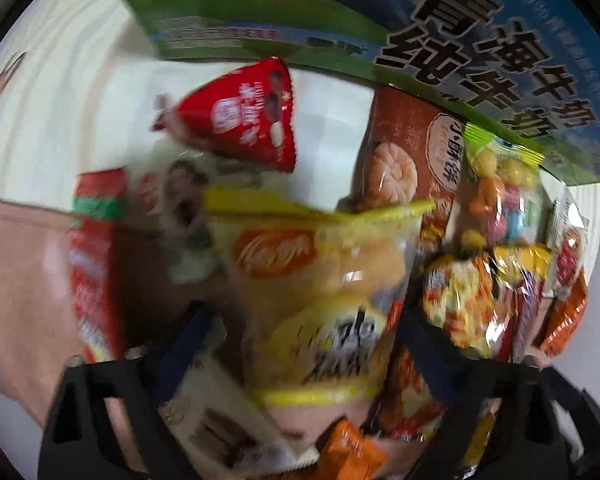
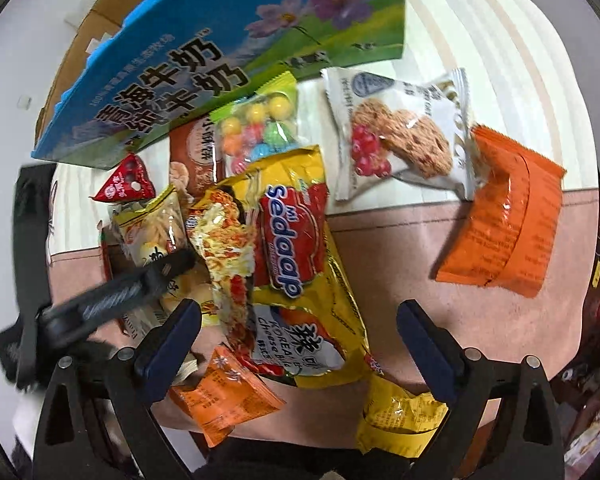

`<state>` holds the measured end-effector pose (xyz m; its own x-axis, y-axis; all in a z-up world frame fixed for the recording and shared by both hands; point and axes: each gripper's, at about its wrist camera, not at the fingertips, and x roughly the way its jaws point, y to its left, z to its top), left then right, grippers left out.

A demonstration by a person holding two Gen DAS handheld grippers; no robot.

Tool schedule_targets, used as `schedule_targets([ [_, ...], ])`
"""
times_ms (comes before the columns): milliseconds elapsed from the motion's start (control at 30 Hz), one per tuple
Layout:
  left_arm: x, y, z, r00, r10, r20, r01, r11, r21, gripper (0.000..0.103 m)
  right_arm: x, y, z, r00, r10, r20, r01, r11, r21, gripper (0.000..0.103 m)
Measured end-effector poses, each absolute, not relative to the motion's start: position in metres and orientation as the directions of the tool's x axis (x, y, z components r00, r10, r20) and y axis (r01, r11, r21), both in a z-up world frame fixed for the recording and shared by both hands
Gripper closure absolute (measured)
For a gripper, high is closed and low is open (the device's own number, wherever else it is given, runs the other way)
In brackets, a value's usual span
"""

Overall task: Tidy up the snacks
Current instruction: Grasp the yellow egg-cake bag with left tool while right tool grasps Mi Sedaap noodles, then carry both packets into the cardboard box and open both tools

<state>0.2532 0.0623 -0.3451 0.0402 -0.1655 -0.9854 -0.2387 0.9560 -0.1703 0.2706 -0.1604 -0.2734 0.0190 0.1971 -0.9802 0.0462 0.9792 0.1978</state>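
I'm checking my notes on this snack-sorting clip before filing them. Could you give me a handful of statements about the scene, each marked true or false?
1. The milk carton box is blue and green with flowers printed on it. True.
2. The cookie packet lies under the Sedaap noodle packet. False: it lies apart from it, beside the orange packet.
3. The right gripper has its jaws open with nothing clamped. True.
4. The bag of coloured candy balls lies next to the milk carton box. True.
5. The red triangular packet sits on top of the orange packet. False: it lies at the other side of the pile, near the box.
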Motion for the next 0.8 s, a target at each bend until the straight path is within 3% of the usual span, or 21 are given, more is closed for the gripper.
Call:
schedule_targets([
  [100,0.254,0.073,-0.350,0.054,-0.145,-0.988,-0.230,0.961,-0.154,0.049,0.270,-0.149,-0.283,0.014,0.205,-0.979,0.025,0.978,0.205,0.003],
  [133,0.254,0.083,-0.351,0.062,-0.145,-0.988,-0.218,0.963,-0.155,0.052,0.271,-0.142,-0.287,0.017,0.202,-0.979,0.012,0.979,0.202,0.003],
  [500,0.214,0.141,-0.361,0.039,-0.074,-0.997,-0.238,0.968,-0.081,0.055,0.271,-0.097,-0.339,-0.022,0.068,-0.997,-0.061,0.996,0.069,0.006],
  [567,0.216,0.141,-0.357,0.045,-0.056,-0.997,-0.225,0.972,-0.065,0.057,0.269,-0.095,-0.338,-0.020,0.053,-0.998,-0.057,0.997,0.054,0.012],
  [800,0.193,0.128,-0.341,0.082,-0.029,-0.996,-0.179,0.983,-0.043,0.060,0.257,-0.120,-0.293,-0.005,0.140,-0.990,-0.009,0.990,0.140,0.012],
])
